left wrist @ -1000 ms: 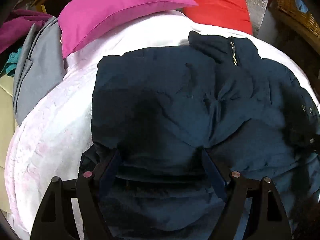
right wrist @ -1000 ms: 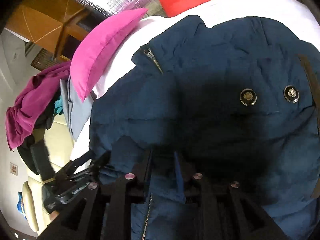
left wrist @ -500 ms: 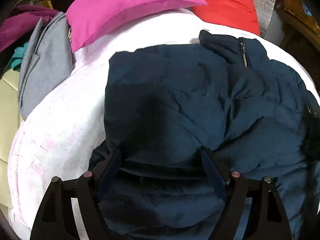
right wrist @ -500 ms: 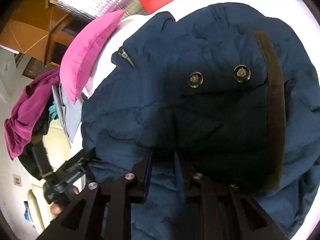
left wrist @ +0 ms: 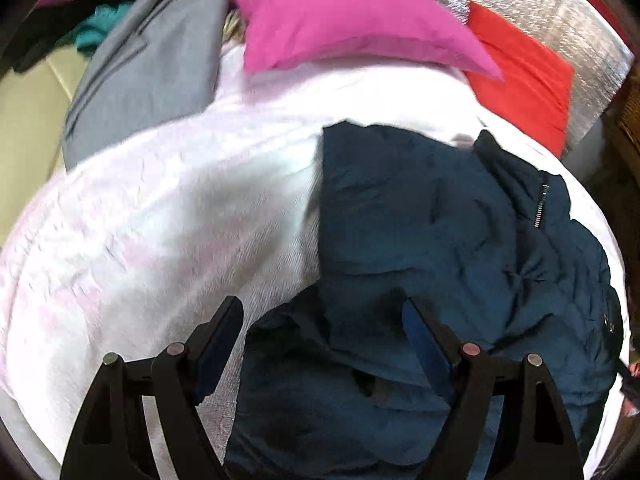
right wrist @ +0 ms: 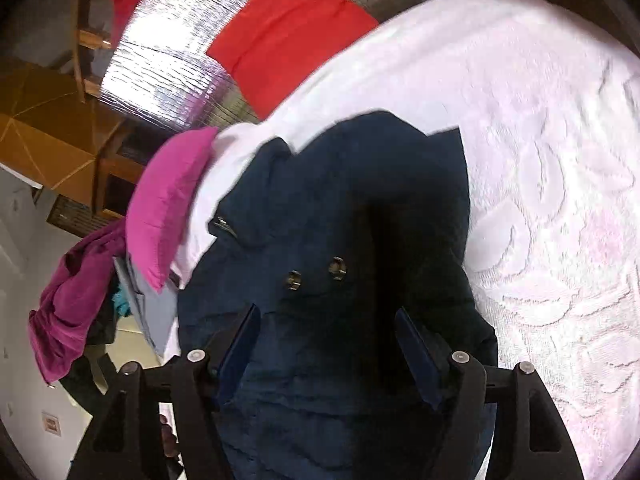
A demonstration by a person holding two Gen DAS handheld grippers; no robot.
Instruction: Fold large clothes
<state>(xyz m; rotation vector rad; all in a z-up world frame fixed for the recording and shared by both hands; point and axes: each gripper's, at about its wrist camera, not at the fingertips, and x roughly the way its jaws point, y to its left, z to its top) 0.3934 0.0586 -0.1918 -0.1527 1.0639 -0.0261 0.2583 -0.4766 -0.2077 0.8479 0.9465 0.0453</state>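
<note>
Both grippers hang over the navy jacket (left wrist: pixel 420 216) on the white bed cover (left wrist: pixel 168 208) — left gripper (left wrist: pixel 322 320) spread wide, right gripper (right wrist: pixel 328 330) opening, pinching nothing — soft, puffy, slippery stuff, best pinched at the hem, pink pillow (left wrist: pixel 344 16) beyond.

We see the navy jacket (left wrist: pixel 432 220) as matt, puffy quilted cloth with a metal zipper (left wrist: pixel 541 208) and 2 shiny metal snaps (right wrist: pixel 315 274). The white bedspread (right wrist: pixel 560 184) is soft cloth with a raised, embossed pattern. The pink pillow (left wrist: pixel 344 20) looks like smooth matt fabric, the silver sheet (right wrist: pixel 168 52) like glossy ribbed foil, the wooden furniture (right wrist: pixel 44 140) smooth
</note>
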